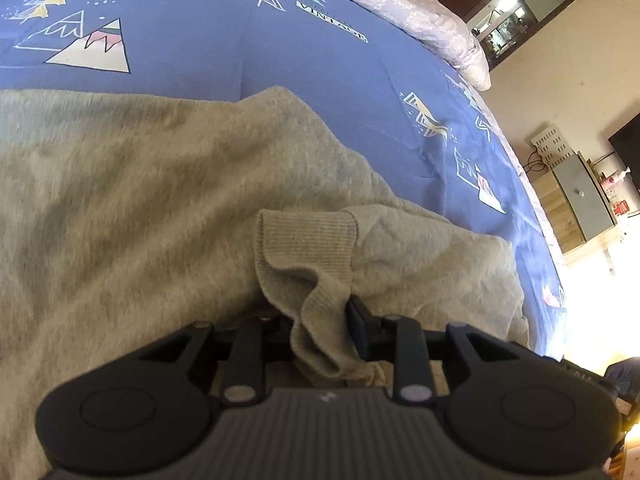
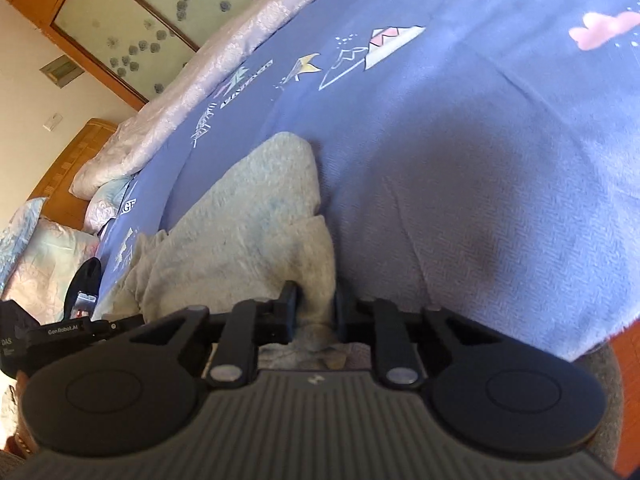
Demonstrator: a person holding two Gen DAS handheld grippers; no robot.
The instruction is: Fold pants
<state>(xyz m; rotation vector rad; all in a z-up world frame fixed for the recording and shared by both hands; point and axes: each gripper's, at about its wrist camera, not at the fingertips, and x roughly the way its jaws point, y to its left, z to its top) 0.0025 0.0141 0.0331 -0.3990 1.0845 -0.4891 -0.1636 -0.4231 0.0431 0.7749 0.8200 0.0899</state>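
Beige fleece pants (image 1: 160,200) sprawl over the near left of a blue printed bedspread (image 1: 200,52); the left gripper (image 1: 320,320) pinches their ribbed cuff (image 1: 308,240), a cabinet (image 1: 580,200) far right. From the right wrist, the right gripper (image 2: 314,308) clamps a pants edge (image 2: 316,280); pillows (image 2: 44,256) lie left.

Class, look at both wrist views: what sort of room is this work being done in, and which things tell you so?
Most likely a home bedroom. The beige pants lie on a bed with a blue patterned bedspread, pillows sit by a wooden headboard, and a wooden wardrobe stands behind.
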